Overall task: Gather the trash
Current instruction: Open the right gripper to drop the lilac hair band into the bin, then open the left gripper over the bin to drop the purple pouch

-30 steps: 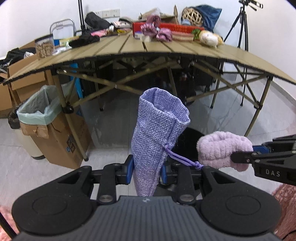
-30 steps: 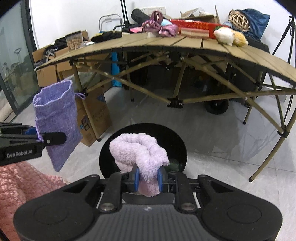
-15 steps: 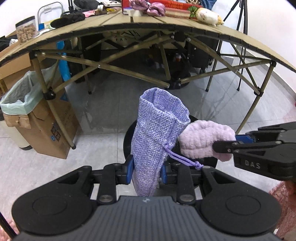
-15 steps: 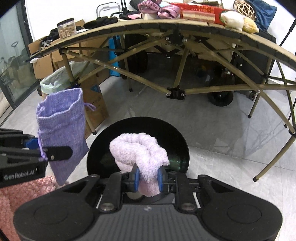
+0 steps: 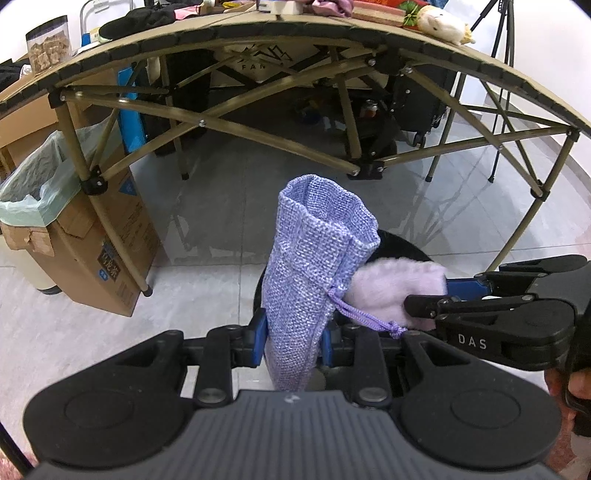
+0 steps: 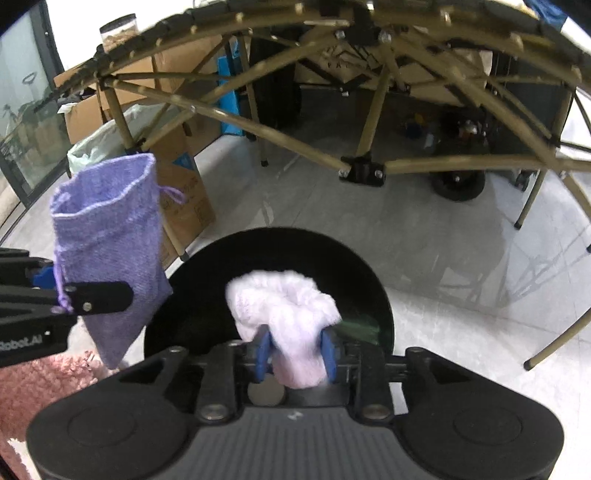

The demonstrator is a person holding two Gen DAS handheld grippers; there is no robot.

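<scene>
My left gripper [image 5: 291, 341] is shut on a purple woven drawstring pouch [image 5: 314, 273], held upright with its mouth open. My right gripper [image 6: 295, 350] is shut on a fluffy pale-pink cloth [image 6: 284, 310]. In the left wrist view the right gripper [image 5: 424, 306] comes in from the right, and the fluffy cloth [image 5: 391, 291] touches the pouch's right side. In the right wrist view the pouch [image 6: 107, 243] and left gripper [image 6: 96, 295] are at the left. A round black bin [image 6: 207, 266] sits on the floor directly below both grippers.
A folding slatted table [image 5: 258, 33] with crossed metal legs stands ahead, cluttered on top. A cardboard box with a green liner [image 5: 48, 206] stands at the left by a table leg. A pink rug [image 6: 33, 384] lies at lower left. A tripod [image 5: 498, 22] stands back right.
Both grippers have lowered and moved forward toward the table's underside and over the black bin. The right gripper has brought the fluffy cloth left until it touches the pouch.
</scene>
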